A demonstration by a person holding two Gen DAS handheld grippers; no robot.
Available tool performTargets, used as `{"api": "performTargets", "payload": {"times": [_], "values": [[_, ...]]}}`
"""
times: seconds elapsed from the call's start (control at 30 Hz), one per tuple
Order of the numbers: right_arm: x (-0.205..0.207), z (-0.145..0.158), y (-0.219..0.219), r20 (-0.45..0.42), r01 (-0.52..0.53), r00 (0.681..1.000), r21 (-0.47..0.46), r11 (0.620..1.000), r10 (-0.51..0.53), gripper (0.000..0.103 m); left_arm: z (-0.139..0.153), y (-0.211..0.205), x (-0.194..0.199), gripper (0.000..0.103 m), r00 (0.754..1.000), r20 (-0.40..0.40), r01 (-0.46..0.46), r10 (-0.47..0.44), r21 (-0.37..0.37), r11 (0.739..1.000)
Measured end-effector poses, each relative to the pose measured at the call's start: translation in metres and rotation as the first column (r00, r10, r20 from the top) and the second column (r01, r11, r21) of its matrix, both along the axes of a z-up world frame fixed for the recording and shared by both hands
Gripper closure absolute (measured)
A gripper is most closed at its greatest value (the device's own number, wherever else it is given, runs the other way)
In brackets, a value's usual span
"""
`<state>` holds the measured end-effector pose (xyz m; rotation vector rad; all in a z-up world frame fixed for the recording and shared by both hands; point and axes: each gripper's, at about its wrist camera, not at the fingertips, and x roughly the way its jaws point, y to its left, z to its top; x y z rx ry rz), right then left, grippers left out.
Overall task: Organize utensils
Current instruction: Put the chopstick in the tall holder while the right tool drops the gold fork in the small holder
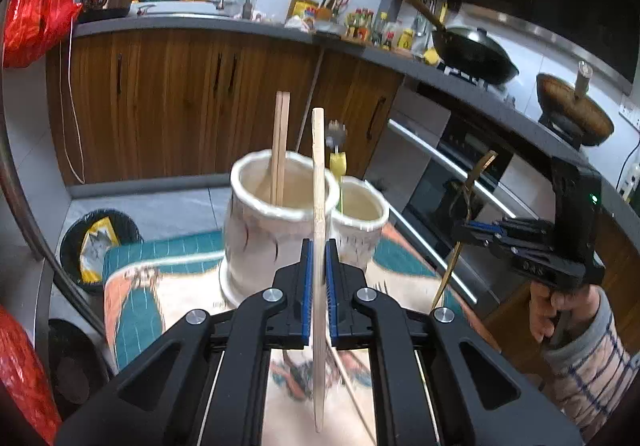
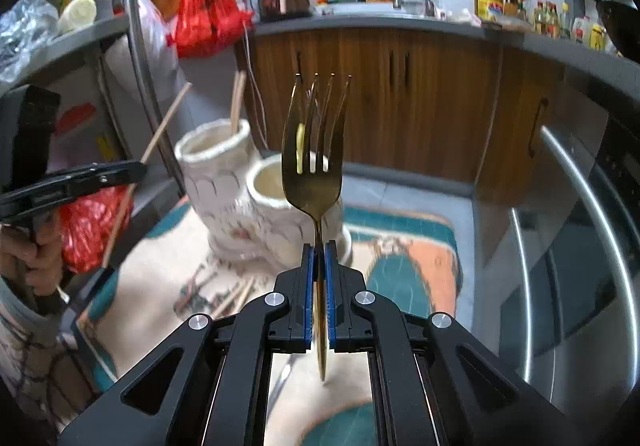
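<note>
My left gripper (image 1: 319, 246) is shut on a single wooden chopstick (image 1: 318, 173), held upright just in front of the tall white ceramic holder (image 1: 256, 242). That holder has a pair of chopsticks (image 1: 280, 141) standing in it. A shorter white holder (image 1: 360, 226) beside it holds a yellow-handled utensil (image 1: 337, 157). My right gripper (image 2: 319, 250) is shut on a gold fork (image 2: 314, 149), tines up, held above the table to the right of both holders (image 2: 224, 181). The right gripper with its fork also shows in the left wrist view (image 1: 460, 230).
The holders stand on a teal, orange and cream patterned mat (image 2: 404, 266). More chopsticks (image 2: 234, 296) lie on the mat. A black bin (image 1: 96, 242) stands on the floor at left. An oven front (image 2: 568, 246) is at the right, wooden cabinets (image 1: 180, 97) behind.
</note>
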<state>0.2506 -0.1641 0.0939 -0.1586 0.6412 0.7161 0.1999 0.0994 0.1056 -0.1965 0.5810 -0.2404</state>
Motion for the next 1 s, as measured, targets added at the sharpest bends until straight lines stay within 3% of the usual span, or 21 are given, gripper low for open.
{"api": "performTargets", "payload": {"times": [0.3,0.67,0.77,1.0], "values": [[-0.001,0.046,0.012,0.115,-0.045,0.993,0.133,0.99,0.03,0.097,0.034,0.021,0.011,0.097,0.982,0.173,-0.057,0.072,-0.09,0.994],[0.018,0.081,0.051,0.228,-0.106,0.972,0.208,0.972,0.057,0.097,0.056,0.017,0.059,0.097,0.934,0.326,-0.133,0.142,-0.052,0.99],[0.021,0.082,0.06,0.252,-0.107,0.966,0.212,0.971,0.051,0.097,0.053,0.015,0.072,0.097,0.921,0.357,-0.151,0.159,-0.05,0.987],[0.033,0.068,0.067,0.245,-0.091,0.969,0.177,0.98,0.046,0.097,0.029,0.009,0.092,0.097,0.933,0.316,-0.17,0.171,-0.033,0.985]]}}
